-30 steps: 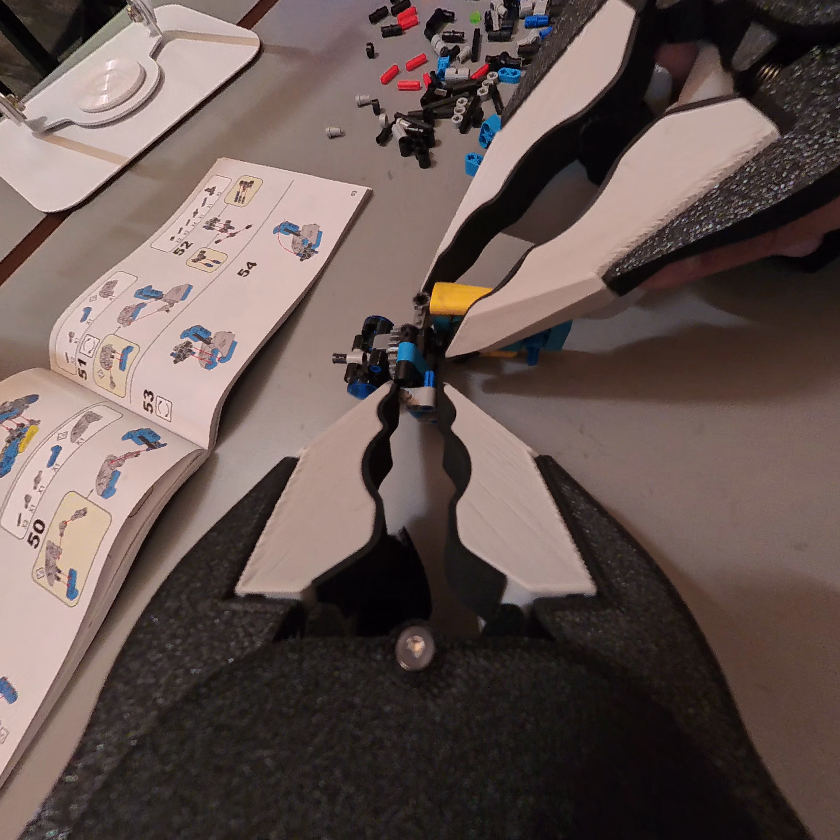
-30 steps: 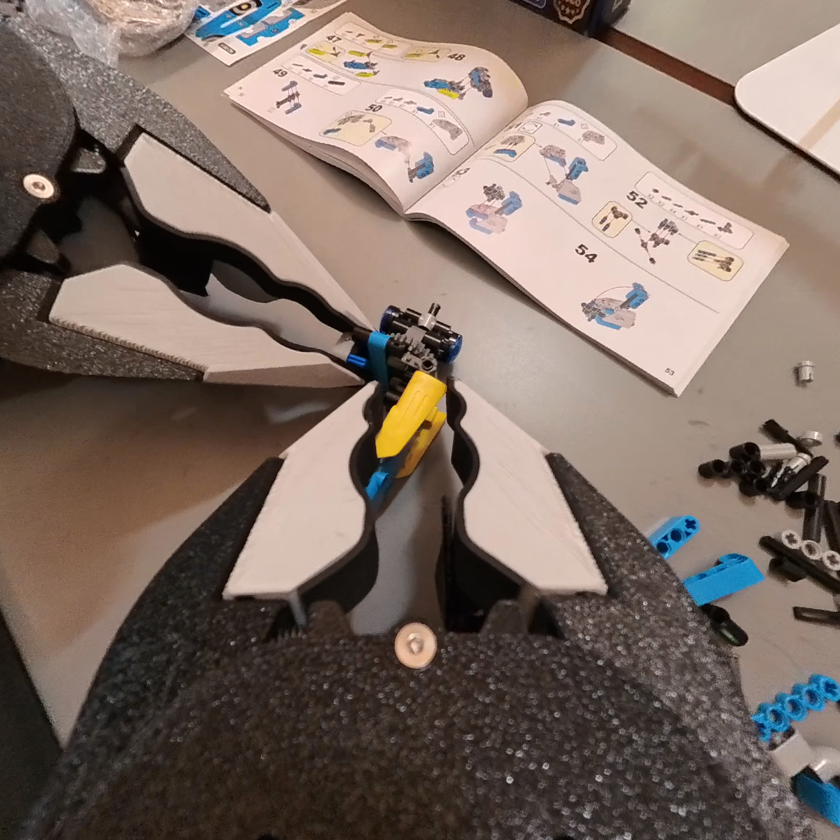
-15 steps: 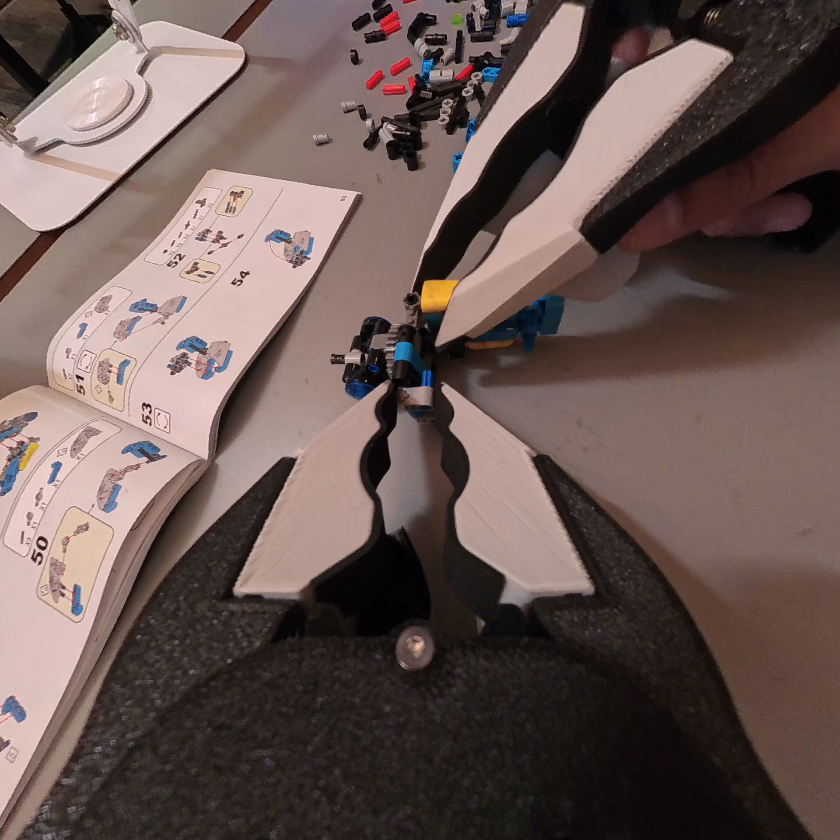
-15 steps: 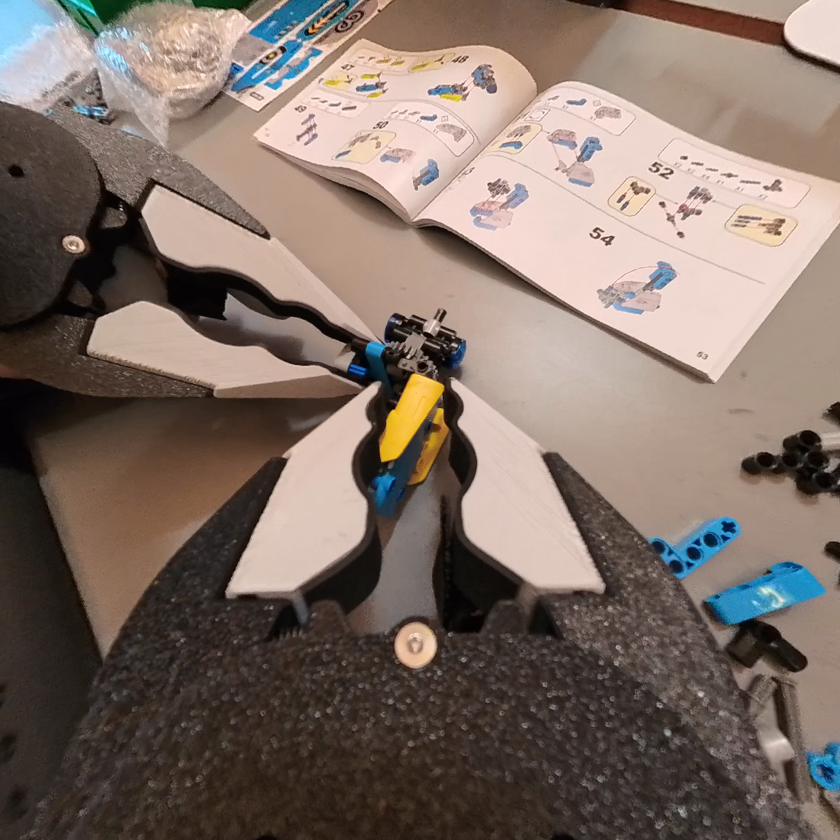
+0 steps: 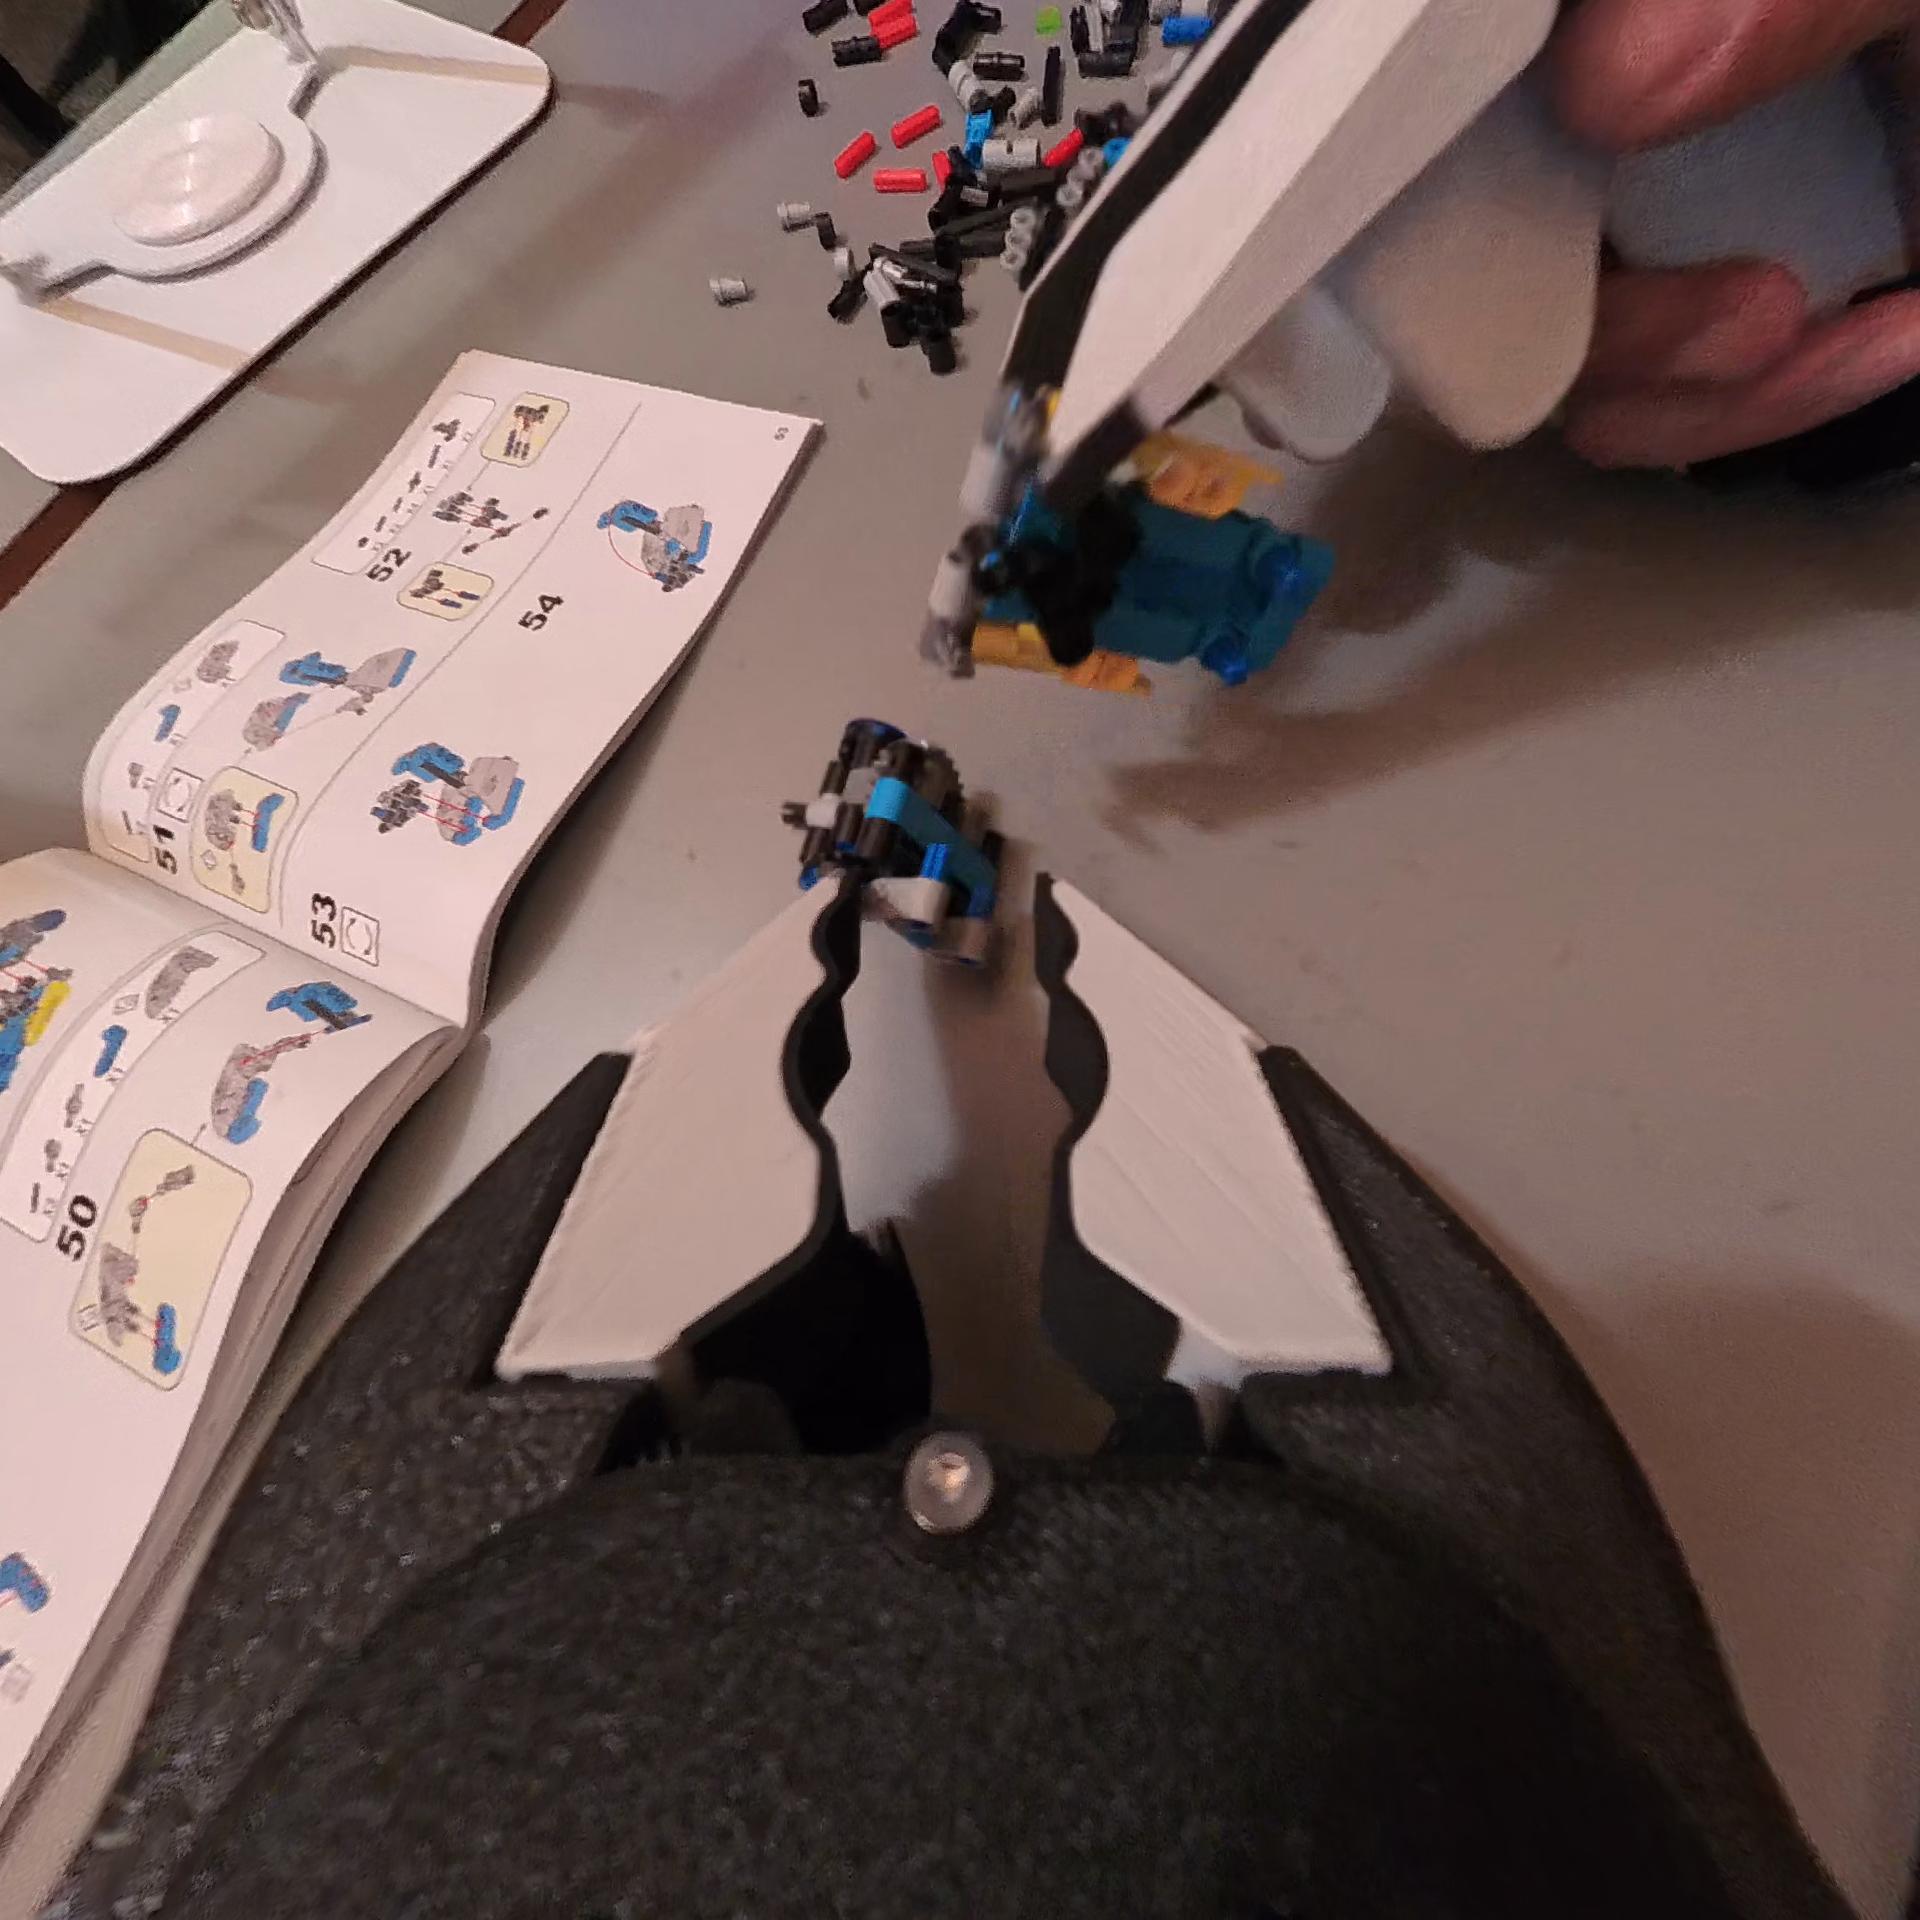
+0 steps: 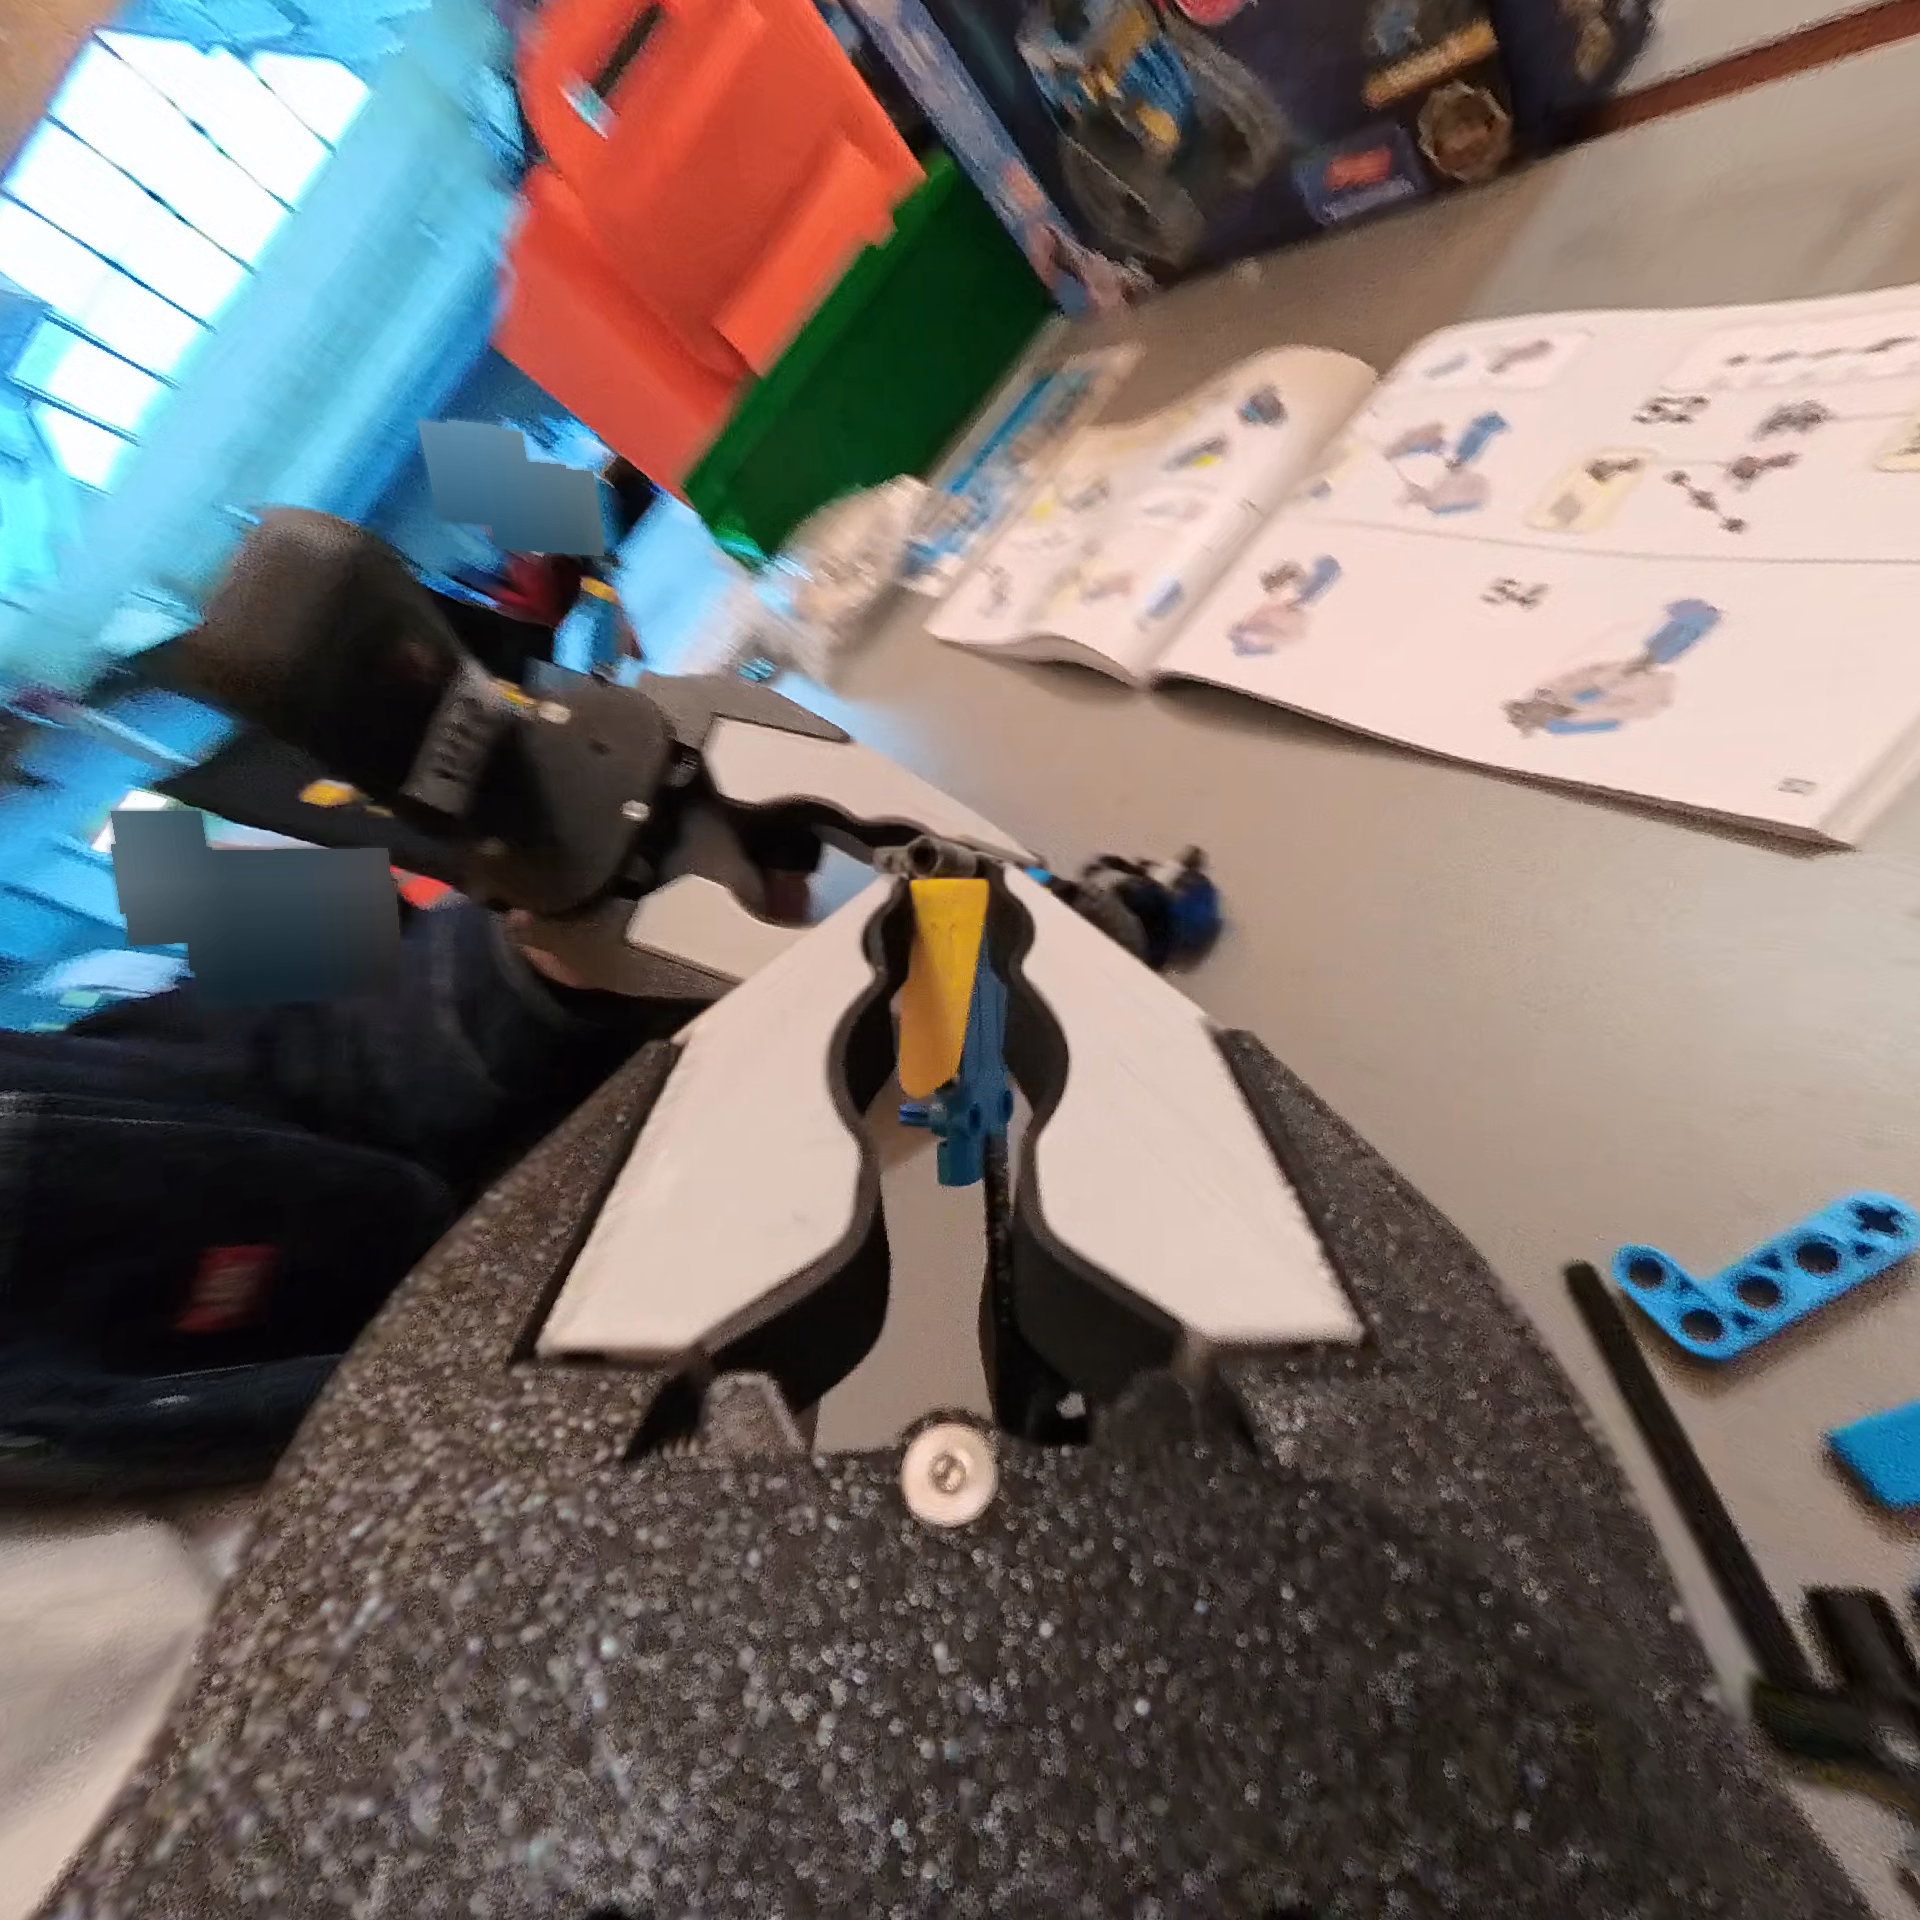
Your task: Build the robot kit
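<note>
The left gripper (image 5: 935, 899) has its jaws apart, and a small black-and-blue wheel assembly (image 5: 899, 831) lies on the grey table (image 5: 1455, 1039) between its tips. Just beyond that assembly, the right gripper (image 6: 940, 883) is clamped on a blue-and-yellow brick model (image 5: 1132, 582), lifted. Left of the assembly lies an open instruction booklet (image 5: 416, 727); beyond it, loose pieces (image 5: 956, 208)

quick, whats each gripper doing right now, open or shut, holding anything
Left gripper: open, holding nothing; the small blue and black assembly lies at its tips.
Right gripper: shut on the yellow and blue assembly.
</note>
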`<action>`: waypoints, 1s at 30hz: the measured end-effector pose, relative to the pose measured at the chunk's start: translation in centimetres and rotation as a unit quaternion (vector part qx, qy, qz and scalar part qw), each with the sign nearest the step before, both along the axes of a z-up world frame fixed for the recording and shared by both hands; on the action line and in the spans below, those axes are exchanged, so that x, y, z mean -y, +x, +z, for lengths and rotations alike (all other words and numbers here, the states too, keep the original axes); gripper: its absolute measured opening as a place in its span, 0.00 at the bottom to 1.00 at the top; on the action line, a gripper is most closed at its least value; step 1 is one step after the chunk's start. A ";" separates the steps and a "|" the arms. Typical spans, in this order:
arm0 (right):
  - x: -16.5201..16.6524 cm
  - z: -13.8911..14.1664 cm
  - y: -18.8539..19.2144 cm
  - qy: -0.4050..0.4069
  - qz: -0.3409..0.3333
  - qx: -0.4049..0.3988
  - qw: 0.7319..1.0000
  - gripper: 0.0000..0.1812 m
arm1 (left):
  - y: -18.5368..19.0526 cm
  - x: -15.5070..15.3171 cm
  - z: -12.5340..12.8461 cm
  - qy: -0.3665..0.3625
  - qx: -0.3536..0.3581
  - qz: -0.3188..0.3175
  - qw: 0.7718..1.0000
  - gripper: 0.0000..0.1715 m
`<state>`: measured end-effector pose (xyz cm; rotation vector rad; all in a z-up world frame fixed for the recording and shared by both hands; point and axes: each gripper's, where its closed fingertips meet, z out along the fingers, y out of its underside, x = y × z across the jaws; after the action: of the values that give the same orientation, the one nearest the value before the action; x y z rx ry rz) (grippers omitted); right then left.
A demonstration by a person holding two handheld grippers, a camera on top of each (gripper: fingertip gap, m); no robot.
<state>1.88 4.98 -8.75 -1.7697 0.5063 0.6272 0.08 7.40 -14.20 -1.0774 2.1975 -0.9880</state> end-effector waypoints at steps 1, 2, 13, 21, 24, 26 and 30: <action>0.1 0.9 -0.1 0.026 0.007 -0.016 1.000 0.08 | -0.1 0.2 0.5 -0.015 0.000 -0.002 1.000 0.21; 0.2 1.8 -0.3 0.053 0.017 -0.029 0.998 0.08 | -0.3 0.3 1.0 -0.030 0.002 -0.004 1.000 0.22; 2.8 10.0 -5.6 0.268 0.201 -0.132 0.933 0.07 | -4.7 2.9 13.8 -0.427 0.057 -0.166 0.887 0.16; 2.4 9.7 -6.7 0.256 0.215 -0.122 0.935 0.07 | -6.0 4.1 14.0 -0.433 0.053 -0.212 0.875 0.10; 2.2 9.5 -6.9 0.251 0.216 -0.115 0.937 0.07 | -5.9 4.2 13.8 -0.434 0.050 -0.211 0.875 0.10; 2.2 9.5 -7.0 0.248 0.216 -0.113 0.937 0.07 | -5.9 4.3 13.6 -0.432 0.050 -0.209 0.876 0.09; 2.0 9.3 -6.9 0.243 0.202 -0.083 0.945 0.07 | -5.7 4.1 13.5 -0.433 0.048 -0.206 0.876 0.09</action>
<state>-5.01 3.00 0.53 -1.3559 0.0760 1.0934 -5.61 3.29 -0.69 -0.8454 1.9324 -2.3001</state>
